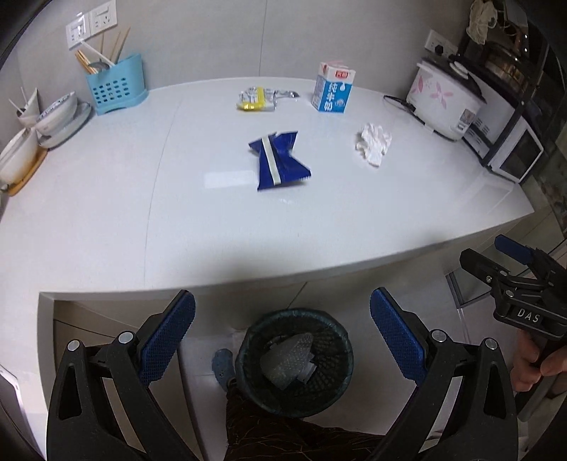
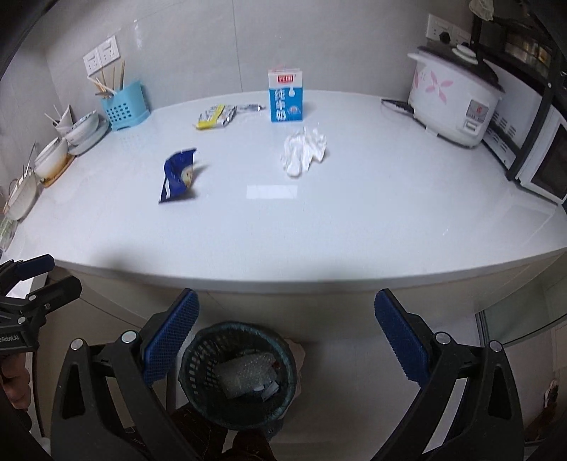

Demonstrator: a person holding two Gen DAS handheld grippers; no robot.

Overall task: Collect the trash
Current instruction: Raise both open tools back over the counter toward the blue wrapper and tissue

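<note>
blue wrapper [image 1: 280,160] edges motion-blurred, print unreadable | right gripper [image 1: 521,280] cut by frame edge in left wrist view (jaw state unclear there) | wastebasket [image 2: 237,376] near rim hidden behind person's leg | microwave [image 2: 542,156] cropped at right edge

On the white surface [image 1: 106,220], a blue cutlery caddy [image 1: 115,87] holding chopsticks stood at about ten o'clock, against the wall below two wall sockets [image 1: 91,25]. Stacked bowls [image 1: 53,117] sat just beside it at nine. A flowered rice cooker [image 1: 444,97] occupied two o'clock, with a white oven [image 1: 506,138] just beyond.
</note>
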